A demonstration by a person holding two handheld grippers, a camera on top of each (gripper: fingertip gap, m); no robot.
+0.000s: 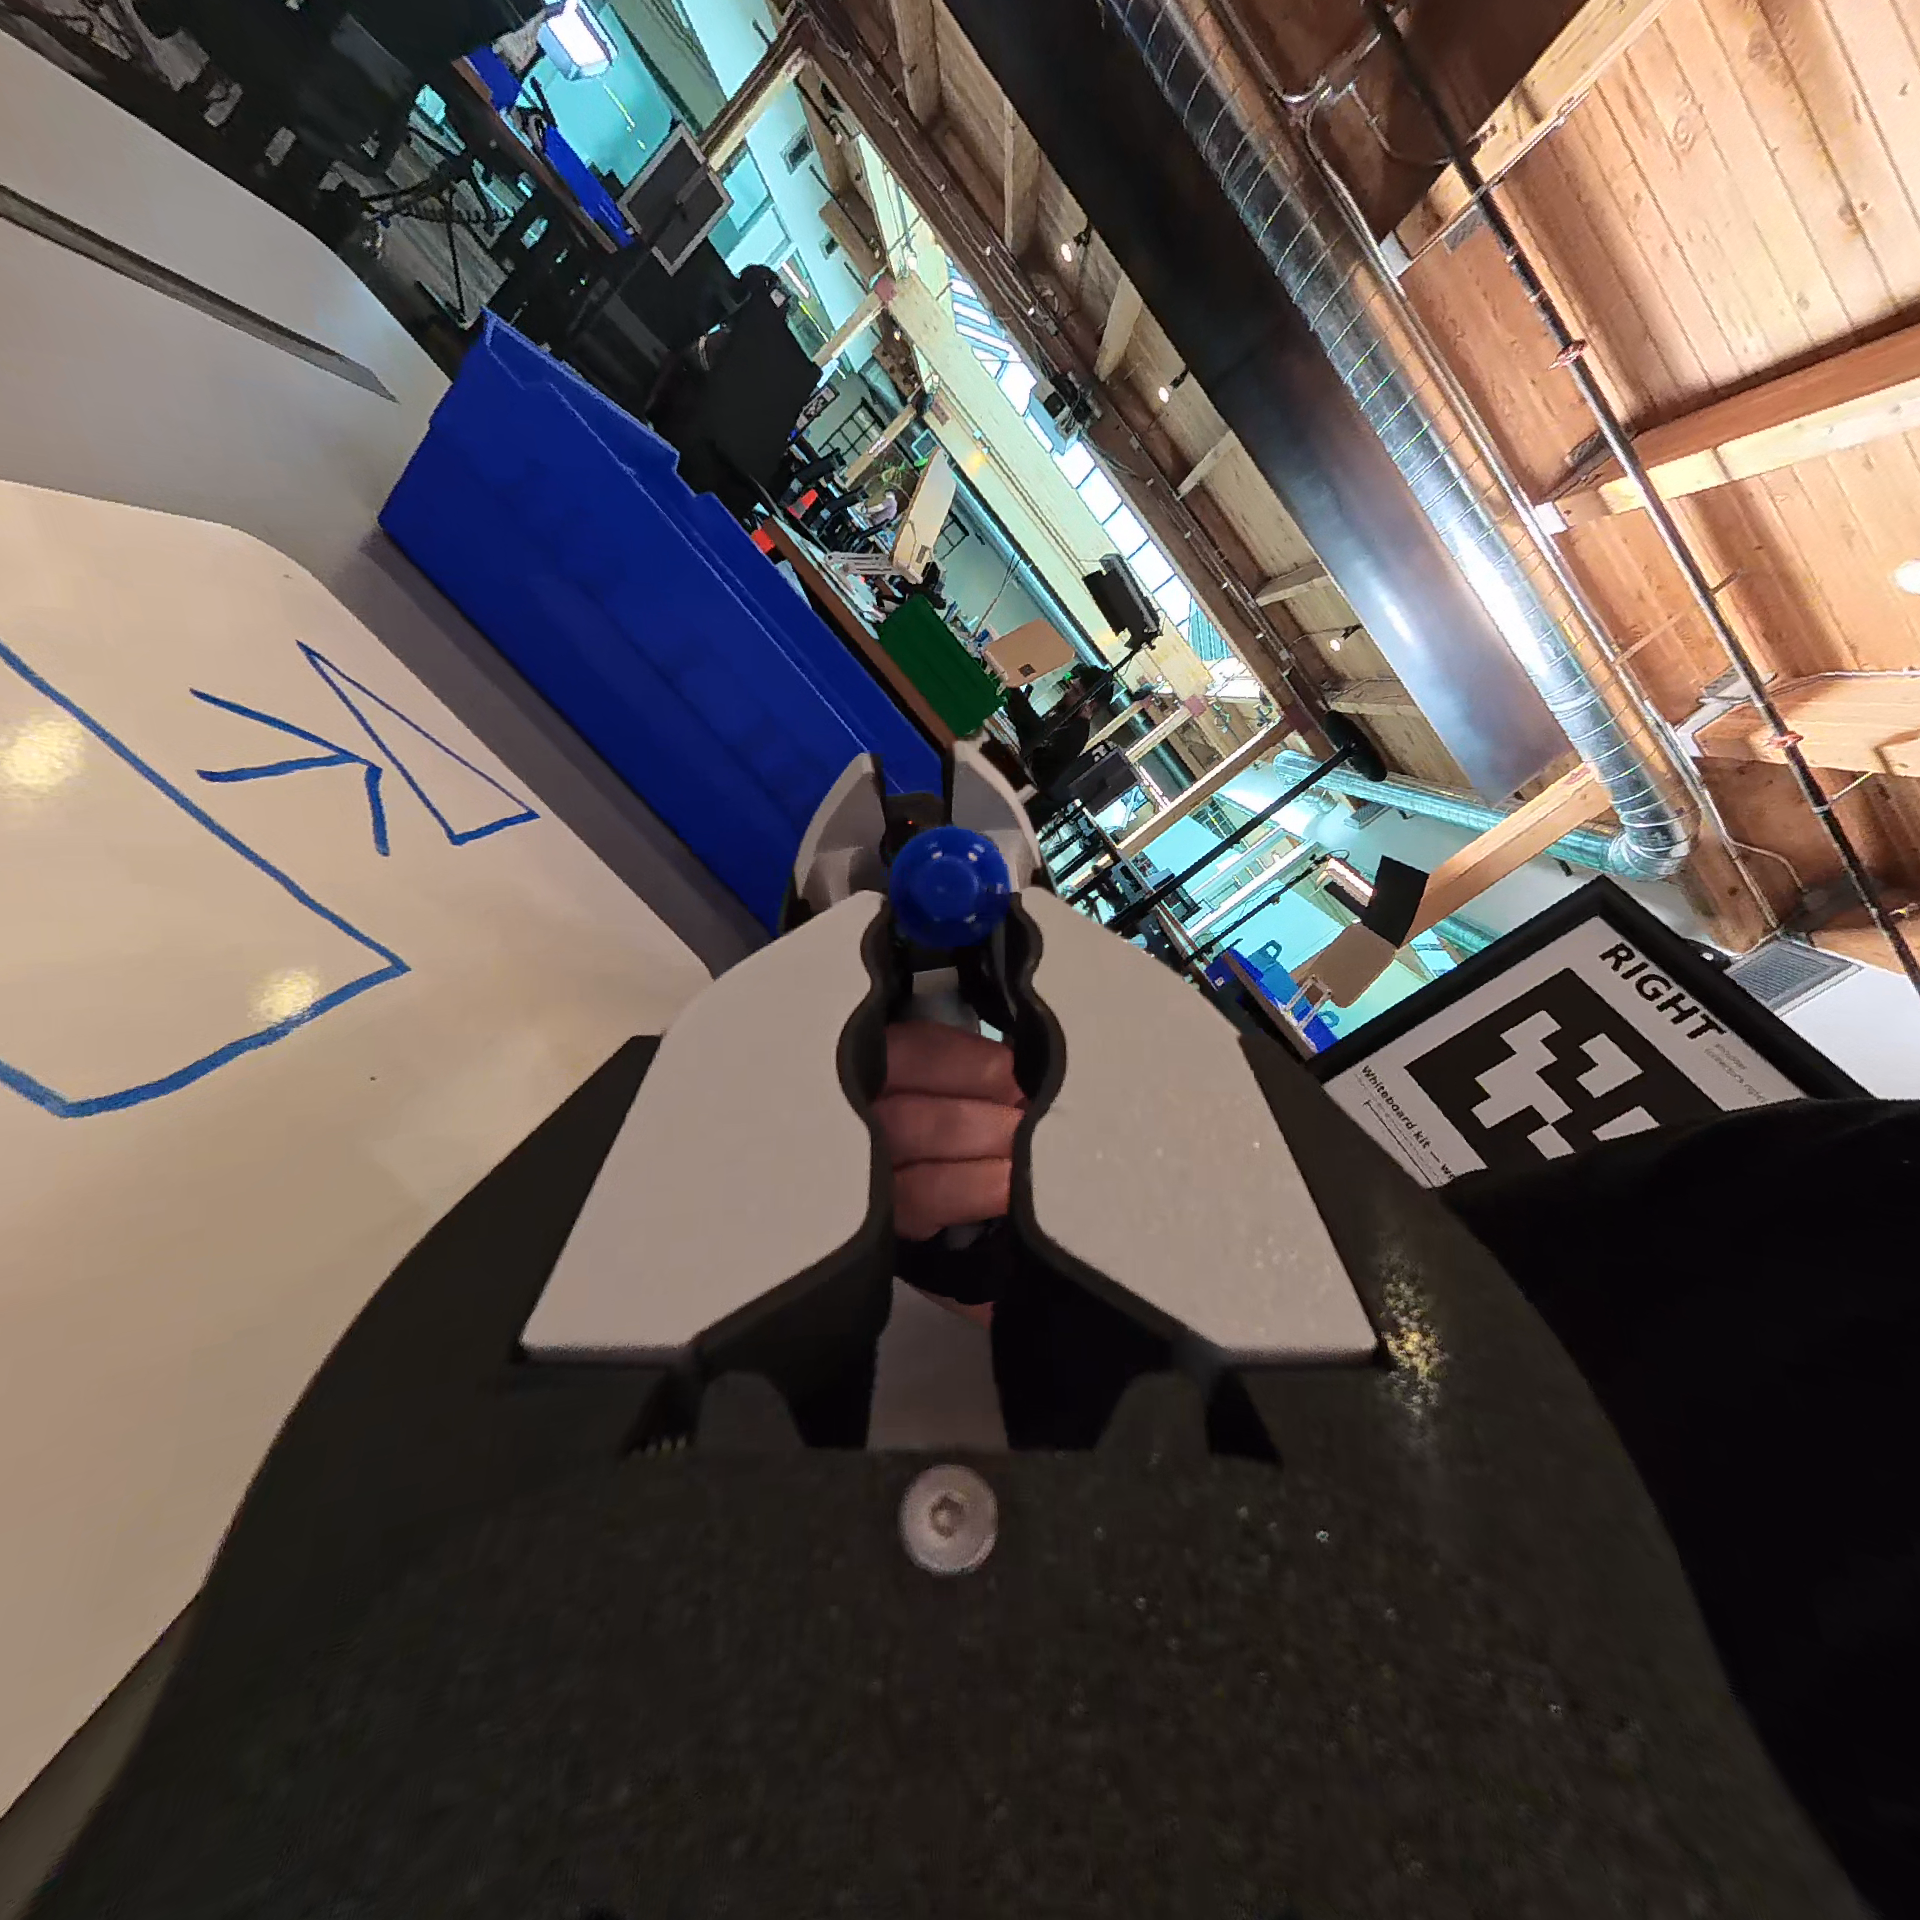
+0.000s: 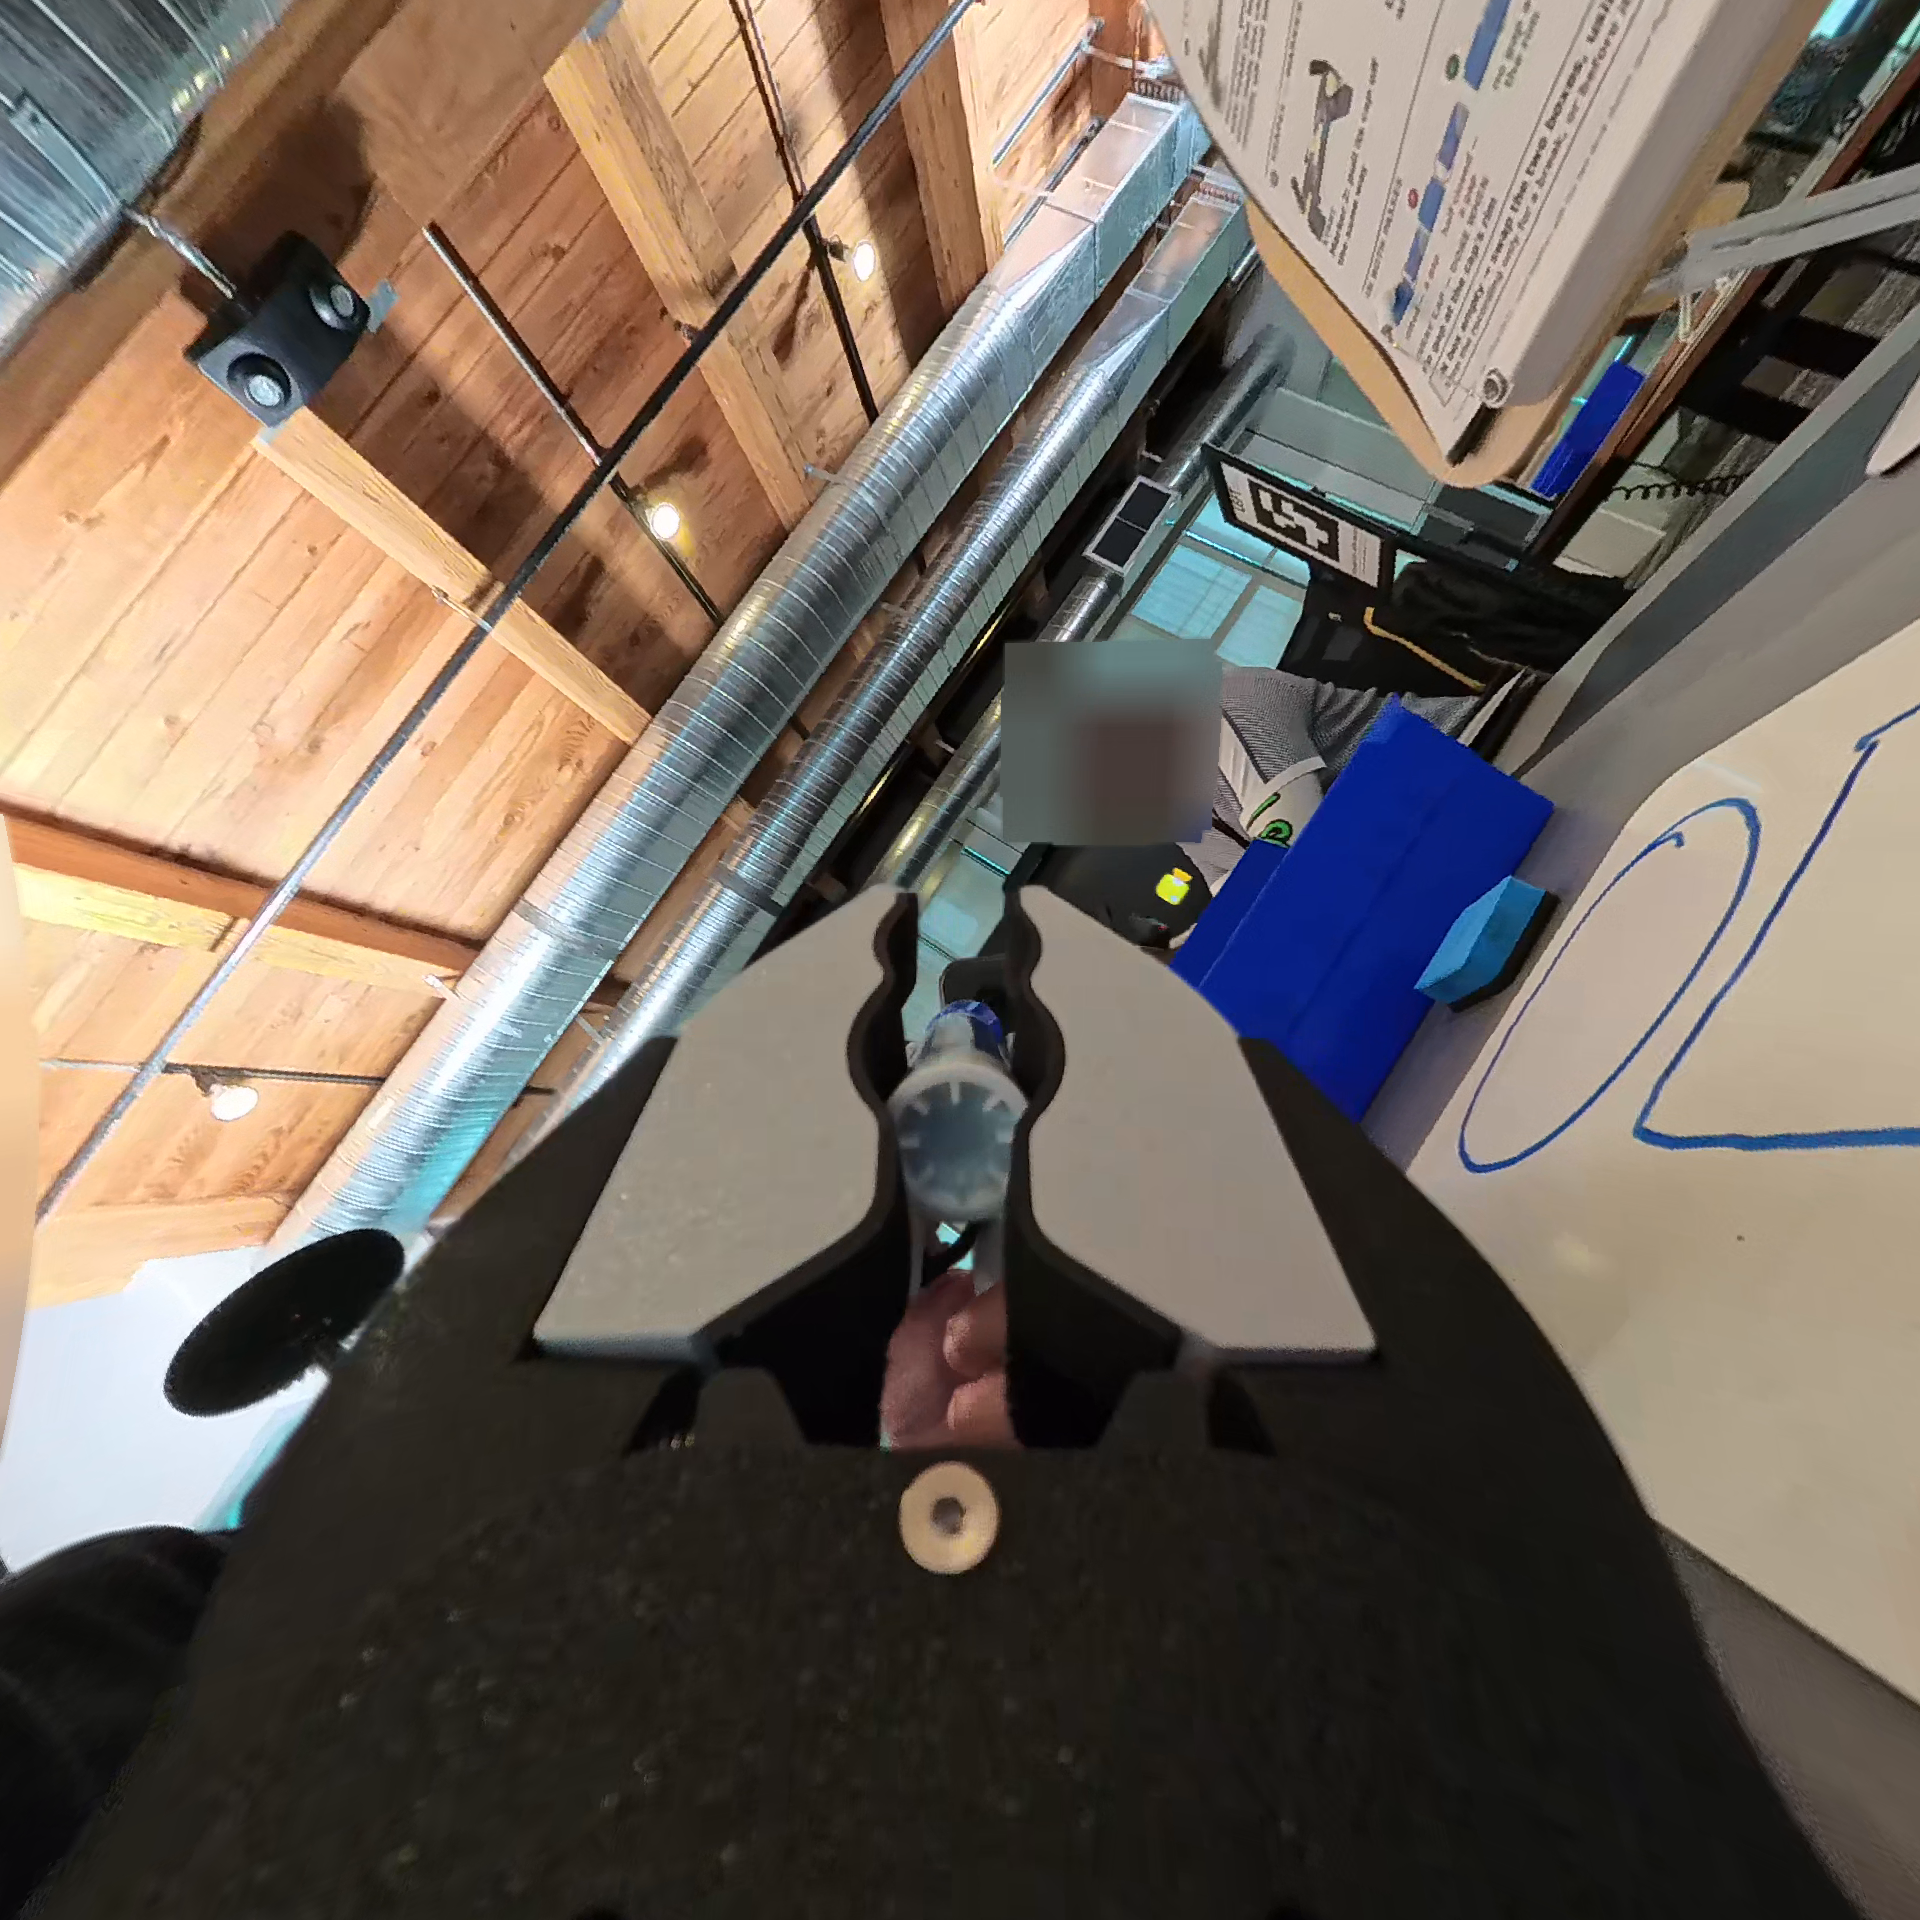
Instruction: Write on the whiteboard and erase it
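One whiteboard [image 1: 260, 1195]: lies left of the left jaws and right of the right jaws, already carrying blue strokes.
Bin [image 1: 623, 623]: blue, beyond the board's far edge, ahead-left of the left jaws.
Left gripper [image 1: 951, 914]: jaws narrow, pinching the blue cap [image 1: 951, 883] at their tips.
Right gripper [image 2: 961, 904]: jaws narrow, clamped on the marker [image 2: 951, 1143], seen end-on, barrel pointing out past the tips.
Eraser [image 2: 1486, 940]: blue, well right of the right jaws, against the bin at the board's edge.
Step, as I judge it: capping the marker before erasing.
Doing it well: keep both grippers on one line, push straight with no twist, and hold both grips firm until the cap seats.
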